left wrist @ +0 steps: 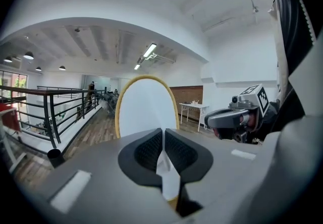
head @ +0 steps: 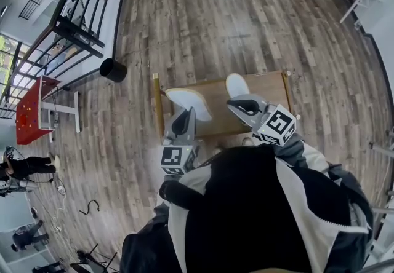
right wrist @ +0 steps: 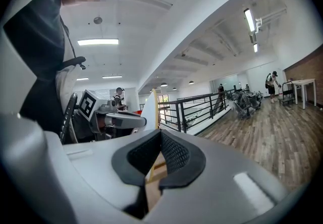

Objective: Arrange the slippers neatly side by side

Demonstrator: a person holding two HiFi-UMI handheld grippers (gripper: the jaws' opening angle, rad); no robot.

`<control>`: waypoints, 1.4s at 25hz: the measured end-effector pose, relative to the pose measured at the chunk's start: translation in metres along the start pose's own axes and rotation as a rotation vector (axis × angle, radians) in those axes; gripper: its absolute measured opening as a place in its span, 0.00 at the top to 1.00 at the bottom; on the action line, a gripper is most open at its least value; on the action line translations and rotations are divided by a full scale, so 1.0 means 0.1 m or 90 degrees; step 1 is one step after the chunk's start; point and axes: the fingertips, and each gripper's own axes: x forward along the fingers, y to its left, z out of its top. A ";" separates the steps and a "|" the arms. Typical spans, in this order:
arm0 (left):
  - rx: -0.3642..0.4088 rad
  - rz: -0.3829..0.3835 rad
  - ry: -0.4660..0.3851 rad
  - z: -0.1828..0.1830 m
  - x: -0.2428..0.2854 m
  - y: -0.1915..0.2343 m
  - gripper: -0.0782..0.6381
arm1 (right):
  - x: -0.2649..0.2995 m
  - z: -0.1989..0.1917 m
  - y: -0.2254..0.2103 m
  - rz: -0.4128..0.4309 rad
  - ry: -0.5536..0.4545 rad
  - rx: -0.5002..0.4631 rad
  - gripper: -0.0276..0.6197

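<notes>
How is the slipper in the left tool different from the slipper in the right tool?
The left slipper is in the left tool; the right slipper is in the right tool. From above, the left slipper shows a yellow rim and slants sideways; the right slipper looks plain white and points straight ahead. Both are white, pinched tight, over the brown table.

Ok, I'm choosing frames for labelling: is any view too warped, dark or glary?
Head view: heavy fisheye, the floorboards bow, yet it is sharp. Left gripper view: the slipper is evenly lit, corners vignetted black. Right gripper view: the ceiling light blows out, the rest reads clearly.
</notes>
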 end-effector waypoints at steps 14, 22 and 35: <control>-0.062 0.073 0.138 -0.91 0.01 0.68 0.85 | -0.12 -0.03 -0.11 -0.057 0.013 0.003 0.95; -0.082 0.081 0.246 -1.63 0.10 0.87 0.85 | -0.30 -0.09 -0.23 -0.110 0.026 0.013 0.95; -0.122 0.092 0.345 -2.37 0.45 1.13 0.85 | -0.57 -0.22 -0.33 -0.168 0.047 0.025 0.95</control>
